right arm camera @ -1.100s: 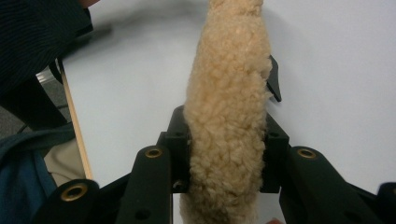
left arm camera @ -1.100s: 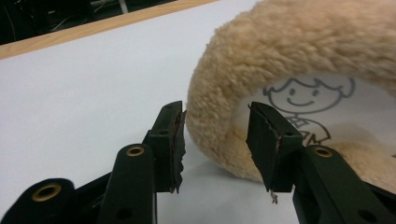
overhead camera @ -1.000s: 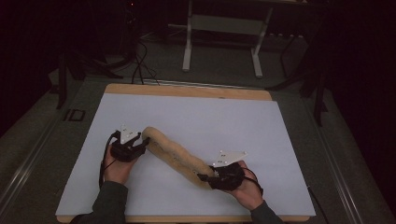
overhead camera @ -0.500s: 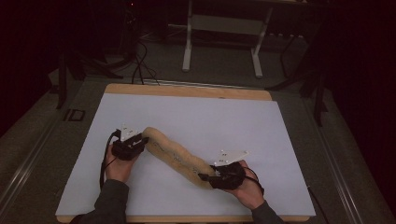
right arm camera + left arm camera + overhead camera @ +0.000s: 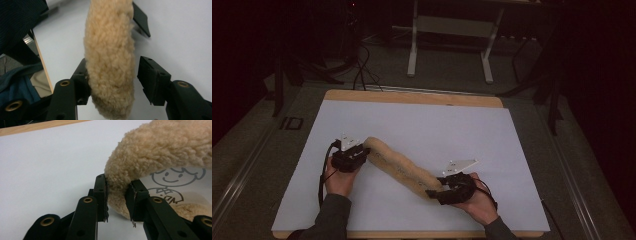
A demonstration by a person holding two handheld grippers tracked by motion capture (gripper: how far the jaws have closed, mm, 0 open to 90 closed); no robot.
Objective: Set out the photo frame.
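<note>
High view, left to right. The left gripper (image 5: 362, 156) is seen at the near-left of the white mat (image 5: 422, 125), held in the left hand (image 5: 339, 180). Its jaws are clamped on the left end of a tan fleece roll (image 5: 404, 170). From that end the roll runs diagonally across the mat, toward the near-right, where its other end sits at the right gripper (image 5: 436, 192), held in the right hand (image 5: 477, 202). The mat rests on a wooden table (image 5: 412, 96).

Left gripper view. The fleece roll (image 5: 155, 152) is pinched between the two black jaws of the left gripper (image 5: 117, 198); the pile is visibly squeezed in at the pads and bulges above and below them. Narrow grip, fabric held. Beyond the jaws the roll arches up and off to the right. A printed cartoon figure (image 5: 172, 182) is seen on a pale surface under the arch.

Right gripper view. The end of the fleece roll (image 5: 110, 57) lies between the jaws of the right gripper (image 5: 113, 81). The left jaw is touching the pile; the right jaw stands clear of it, with mat visible in the gap. These jaws have just been opening; the roll is between them but is not pressed from both sides. The roll extends straight away from this gripper to the far jaws of the left gripper (image 5: 140, 18).
</note>
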